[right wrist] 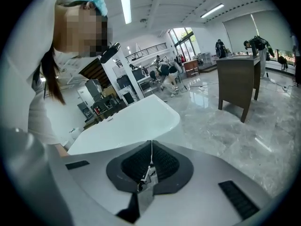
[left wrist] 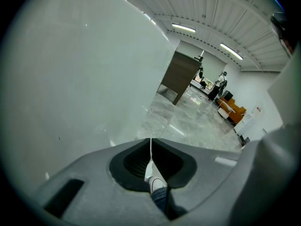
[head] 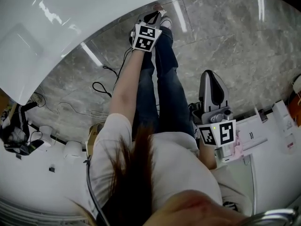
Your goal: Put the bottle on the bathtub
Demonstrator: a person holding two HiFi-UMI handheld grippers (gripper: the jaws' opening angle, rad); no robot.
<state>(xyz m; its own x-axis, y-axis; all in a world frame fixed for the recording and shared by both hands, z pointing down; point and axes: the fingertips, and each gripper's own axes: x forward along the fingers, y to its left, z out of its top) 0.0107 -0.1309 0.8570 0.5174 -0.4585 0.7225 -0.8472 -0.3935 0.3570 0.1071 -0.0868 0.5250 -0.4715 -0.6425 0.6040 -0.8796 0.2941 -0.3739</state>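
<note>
Grey marble floor point(head: 235, 36) spreads under the person point(head: 155, 168), with the white bathtub point(head: 56, 36) curving across the far left. Only the head view shows both tools: the left gripper point(head: 154, 15) stretched far ahead beside the tub, the right gripper point(head: 210, 74) near, at the person's right side. Each gripper view shows its own jaws clenched together on nothing. The left gripper view is mostly filled by the tub's wall, while the right gripper view catches its rim and a dark table point(right wrist: 237, 81). No view shows the bottle clearly.

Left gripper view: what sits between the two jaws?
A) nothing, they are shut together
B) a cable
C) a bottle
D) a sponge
A: the left gripper has its jaws meeting in a thin seam with nothing between them, and only the white bathtub and the marble floor show beyond.
</note>
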